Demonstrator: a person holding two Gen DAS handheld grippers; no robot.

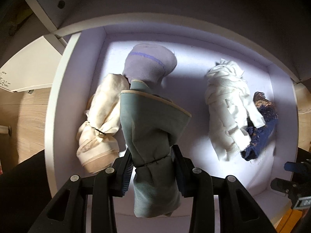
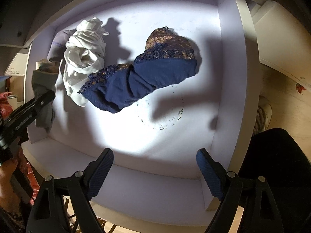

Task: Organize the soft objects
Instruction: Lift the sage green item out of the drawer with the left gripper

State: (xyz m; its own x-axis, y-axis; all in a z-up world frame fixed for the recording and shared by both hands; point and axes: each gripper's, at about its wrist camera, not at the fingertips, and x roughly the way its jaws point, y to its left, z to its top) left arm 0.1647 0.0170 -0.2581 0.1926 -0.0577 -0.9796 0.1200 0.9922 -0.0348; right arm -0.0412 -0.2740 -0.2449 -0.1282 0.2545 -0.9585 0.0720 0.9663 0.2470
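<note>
My left gripper (image 1: 152, 165) is shut on a grey-green rolled cloth bundle (image 1: 151, 124) tied with a black band, holding it upright above the white drawer (image 1: 81, 77). A cream tied bundle (image 1: 101, 116) lies to its left. Behind it sits a lilac bundle (image 1: 149, 64) with a purple stripe. Crumpled white cloth (image 1: 227, 104) and a navy lace garment (image 1: 262, 124) lie at the right. In the right wrist view my right gripper (image 2: 154, 170) stands open with nothing in it over the drawer's front edge, short of the navy garment (image 2: 143, 77) and white cloth (image 2: 85, 58). The green bundle (image 2: 43, 81) hangs at the left.
The drawer's walls (image 2: 227, 58) enclose the cloths, and a cabinet front overhangs its back. Dark specks (image 2: 165, 124) dot the bare drawer floor in front of the navy garment. A person's dark-clothed leg (image 2: 281, 165) is at the right, over wooden flooring.
</note>
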